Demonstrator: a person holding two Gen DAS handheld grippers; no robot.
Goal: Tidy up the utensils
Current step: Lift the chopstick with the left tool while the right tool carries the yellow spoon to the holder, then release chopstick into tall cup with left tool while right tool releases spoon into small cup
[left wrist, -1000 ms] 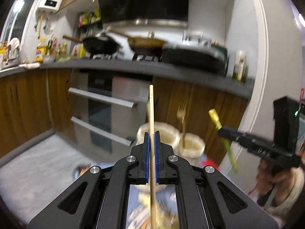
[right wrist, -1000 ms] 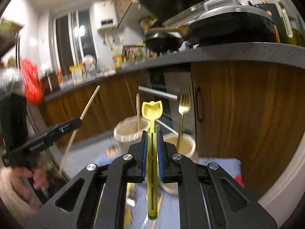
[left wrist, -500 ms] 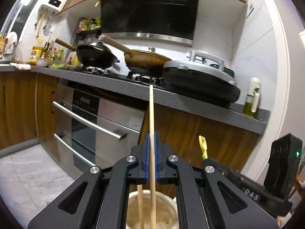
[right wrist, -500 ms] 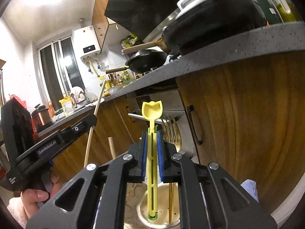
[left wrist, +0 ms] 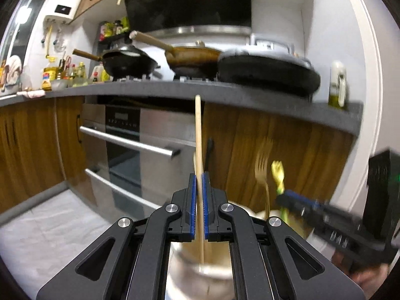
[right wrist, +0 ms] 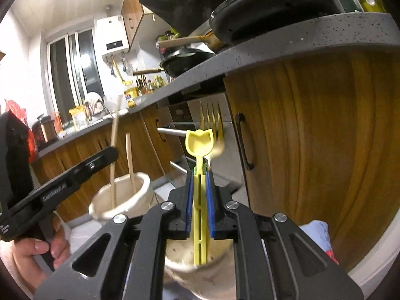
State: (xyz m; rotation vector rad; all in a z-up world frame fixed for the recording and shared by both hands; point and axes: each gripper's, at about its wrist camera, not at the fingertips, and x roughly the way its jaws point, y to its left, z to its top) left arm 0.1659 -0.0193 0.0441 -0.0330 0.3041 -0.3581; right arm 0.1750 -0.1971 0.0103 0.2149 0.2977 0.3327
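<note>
Right wrist only: second chopstick (right wrist: 130,160) in cream pot (right wrist: 140,195)

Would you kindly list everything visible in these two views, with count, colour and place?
chopstick: one, pale wood, upright in the left tool, lower end in the left cup
second chopstick: one, wood, standing in the left cup
cups: two, cream, side by side below the tools
spoon: one, yellow, upright in the right tool over the right cup
fork: one, gold, standing in the right cup
pans: two on the hob, black and brown
lidded pot: one, black, on the grey counter
oven: one, steel, under the counter
left tool: shut on the chopstick
right tool: shut on the spoon
hand: one, gripping the left tool's handle
</note>
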